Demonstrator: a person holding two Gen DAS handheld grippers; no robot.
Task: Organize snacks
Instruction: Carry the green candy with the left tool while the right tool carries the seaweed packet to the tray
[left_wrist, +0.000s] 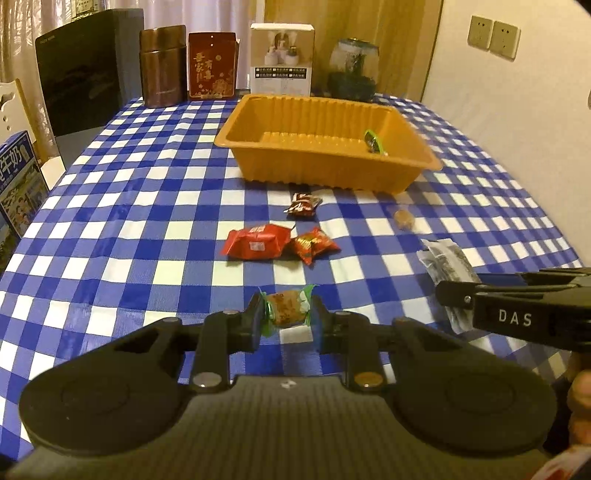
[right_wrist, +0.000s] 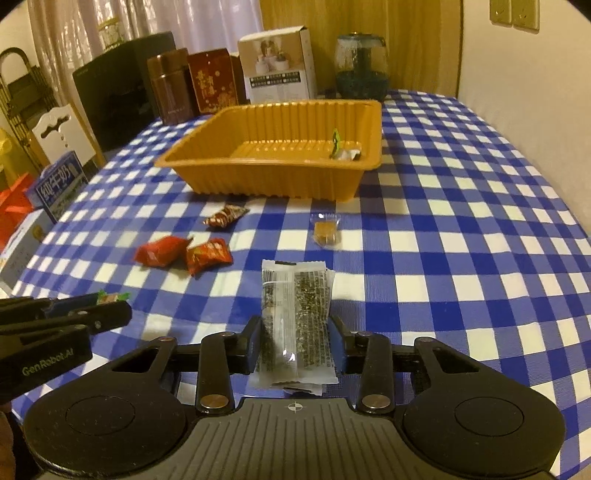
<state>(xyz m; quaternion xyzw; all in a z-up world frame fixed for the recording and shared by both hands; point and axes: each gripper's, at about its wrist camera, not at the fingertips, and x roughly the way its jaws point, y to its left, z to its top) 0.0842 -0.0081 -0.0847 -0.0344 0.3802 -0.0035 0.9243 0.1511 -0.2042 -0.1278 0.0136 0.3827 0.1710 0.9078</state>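
The left gripper (left_wrist: 287, 314) has its fingers pinched onto a small brown sweet (left_wrist: 286, 309) with green twisted ends, at the near edge of the table. Beside it, to the right, the right gripper (right_wrist: 295, 343) clamps a long clear packet (right_wrist: 295, 321) of dark seeded snack, its fingers pressing on both sides.

Further out on the blue-and-white checked tablecloth (left_wrist: 147, 206) lie the loose snacks: two red packets (left_wrist: 256, 242) side by side in the middle, a dark red-and-white wrapped sweet (left_wrist: 303, 204) beyond them, and a small clear-wrapped brown biscuit (right_wrist: 325, 230) to the right.

Past these sits the orange plastic tray (left_wrist: 317, 122), with one green-wrapped sweet (left_wrist: 373, 141) lying in its right end.

Along the far edge stand a brown canister (left_wrist: 163, 66), a red box (left_wrist: 211, 65), a white carton (left_wrist: 281, 59) and a glass jar (left_wrist: 352, 70).
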